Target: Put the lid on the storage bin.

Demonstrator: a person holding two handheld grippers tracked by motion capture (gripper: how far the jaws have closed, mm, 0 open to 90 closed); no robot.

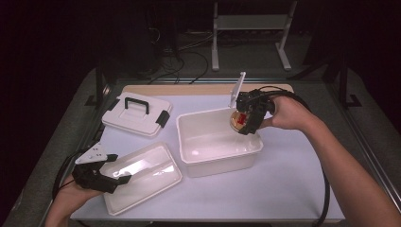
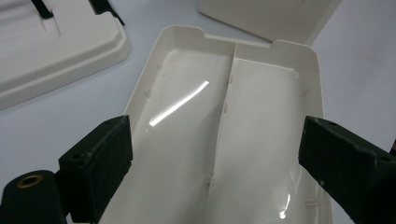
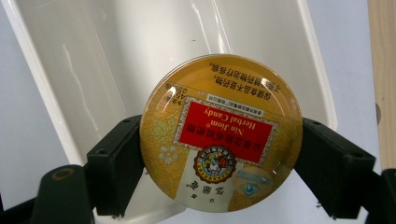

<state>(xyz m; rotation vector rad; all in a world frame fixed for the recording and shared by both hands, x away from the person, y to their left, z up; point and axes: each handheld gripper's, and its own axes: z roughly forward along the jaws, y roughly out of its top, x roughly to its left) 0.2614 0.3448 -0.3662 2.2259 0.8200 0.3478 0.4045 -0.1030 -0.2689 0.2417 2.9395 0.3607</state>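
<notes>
Right gripper [image 3: 219, 154]: closed on the round, flat gold candy tin with a red label [image 3: 220, 135]; the two black jaws press the tin's rim from opposite sides, its printed face turned toward the gripper's camera.

Candy tin, place: held in the air between the jaws, above the near-right corner of the deep white plastic box [image 1: 217, 142], which lies straight beyond the jaws in the right gripper view. In the high view the tin [image 1: 239, 120] hangs over the box's rim, not yet inside.

Left gripper [image 2: 215, 161]: jaws spread wide with nothing between them; it hovers over the shallow white divided plastic tray [image 2: 224, 121], whose centre ridge runs away from the jaws. I cannot tell whether a jaw touches the tray.

Beyond the left jaw: the white plastic lid with a black handle and black clips [image 1: 137, 113], flat on the pale table [image 1: 293, 179], apart from the tray.

Step in hand: by my reading, carrying the tin to the open box for stowing.

Next move calls for: lowering the tin past the box wall toward the bare floor, levelling it, then parting the jaws close to the bottom so it does not drop or roll. The rim is a likely snag.
</notes>
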